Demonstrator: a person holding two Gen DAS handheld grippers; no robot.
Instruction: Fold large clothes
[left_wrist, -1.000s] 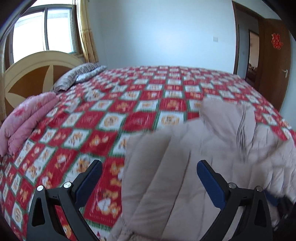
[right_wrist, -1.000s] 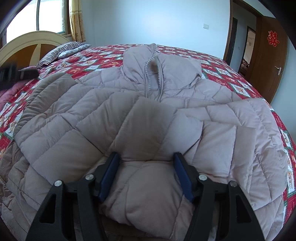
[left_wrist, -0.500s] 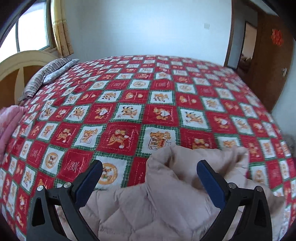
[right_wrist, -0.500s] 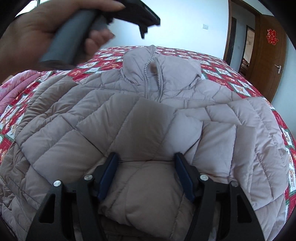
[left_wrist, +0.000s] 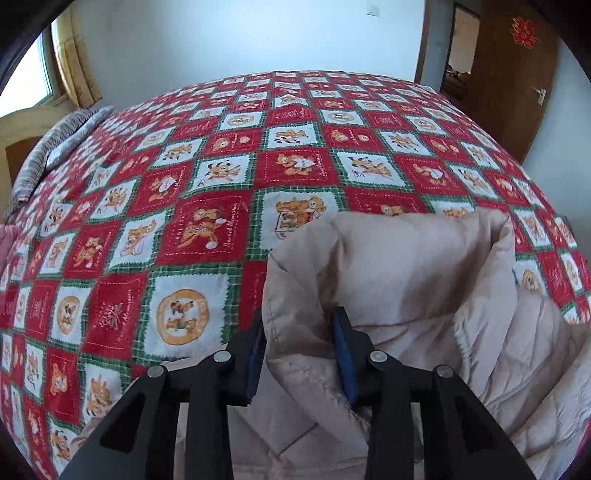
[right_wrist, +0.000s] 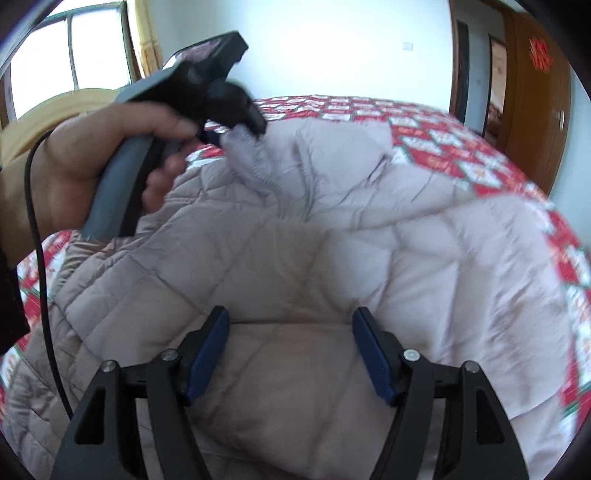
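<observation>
A pale quilted puffer jacket (right_wrist: 332, 258) lies spread front-up across a bed covered by a red, green and white cartoon-patterned bedspread (left_wrist: 184, 221), its collar at the far end and its hem nearest the right wrist camera. The left gripper (left_wrist: 299, 354) is clamped on the jacket's collar (left_wrist: 388, 258), with a thick fold of padded fabric pinched between its blue pads (left_wrist: 343, 354); in the right wrist view the person's left hand (right_wrist: 92, 166) grips that tool's grey handle at the far left of the jacket, and the collar is bunched up at its tip. The right gripper (right_wrist: 291, 354) sits low over the near part of the jacket with its jaws spread wide, the blue pads apart and the quilted fabric lying between them without being pinched. A striped pillow (left_wrist: 55, 144) rests at the far left of the bed, and a brown wooden door (left_wrist: 517, 74) stands at the far right.
</observation>
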